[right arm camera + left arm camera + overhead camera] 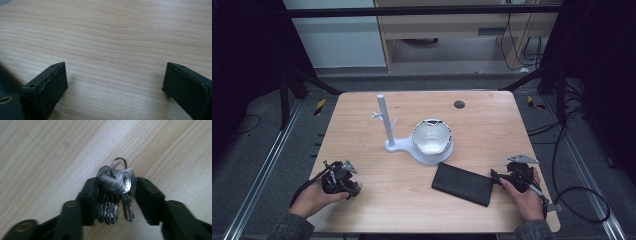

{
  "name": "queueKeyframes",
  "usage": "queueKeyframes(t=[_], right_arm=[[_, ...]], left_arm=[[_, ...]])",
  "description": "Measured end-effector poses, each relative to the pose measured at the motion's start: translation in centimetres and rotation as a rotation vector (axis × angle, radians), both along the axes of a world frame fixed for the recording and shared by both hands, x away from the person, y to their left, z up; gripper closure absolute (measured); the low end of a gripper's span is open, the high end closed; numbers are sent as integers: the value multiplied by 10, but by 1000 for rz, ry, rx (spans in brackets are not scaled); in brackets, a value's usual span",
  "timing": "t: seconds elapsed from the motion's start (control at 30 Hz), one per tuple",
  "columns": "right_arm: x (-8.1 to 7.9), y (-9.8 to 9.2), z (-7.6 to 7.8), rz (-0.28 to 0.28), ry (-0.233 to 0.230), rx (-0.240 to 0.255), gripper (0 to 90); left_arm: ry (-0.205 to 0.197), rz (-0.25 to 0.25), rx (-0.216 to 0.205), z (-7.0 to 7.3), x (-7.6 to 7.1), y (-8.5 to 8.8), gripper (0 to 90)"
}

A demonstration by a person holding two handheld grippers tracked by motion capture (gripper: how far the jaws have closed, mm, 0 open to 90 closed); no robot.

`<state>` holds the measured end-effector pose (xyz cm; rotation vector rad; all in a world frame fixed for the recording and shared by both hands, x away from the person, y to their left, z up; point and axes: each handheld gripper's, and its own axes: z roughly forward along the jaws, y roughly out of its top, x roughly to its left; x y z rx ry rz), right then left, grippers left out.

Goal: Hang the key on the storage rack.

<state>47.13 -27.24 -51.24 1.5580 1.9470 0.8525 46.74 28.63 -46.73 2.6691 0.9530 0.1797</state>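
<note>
A bunch of several silver keys (pixel 113 182) on a ring lies flat on the wooden table (pixel 412 200). My left gripper (pixel 116 192) straddles the bunch: its jaws stand close on either side of the key heads without squeezing them. In the high view the left gripper (pixel 356 188) sits low at the table's front left, held in a hand. My right gripper (pixel 497 177) rests at the front right, beside the right end of a black pouch (pixel 463 184). In its own view the right gripper (pixel 115 77) is wide open over bare wood, with the pouch (pixel 7 80) at the left edge.
A white stand with an upright pole and small hooks (pixel 383 120) rises mid-table. A white bowl-like shell (pixel 432 136) sits on its round base. A small dark disc (pixel 459 104) lies near the far edge. Cables trail on the floor at the right.
</note>
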Motion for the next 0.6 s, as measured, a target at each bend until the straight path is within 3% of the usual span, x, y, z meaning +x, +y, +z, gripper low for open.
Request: queueKeyframes(t=[0.07, 0.13, 0.2, 0.4, 0.6], right_arm=[[0, 0, 0, -1, 1, 0, 55], [0, 0, 0, 1, 1, 0, 55], [0, 0, 0, 2, 0, 0, 55], [0, 0, 0, 2, 0, 0, 55], [0, 0, 0, 4, 0, 0, 55]], left_arm=[[1, -3, 20, 1, -2, -2, 594], [5, -4, 27, 3, -3, -3, 681], [5, -7, 31, 3, -4, -4, 693], [12, 4, 24, 8, -3, -1, 814], [21, 6, 26, 8, -2, 1, 834]])
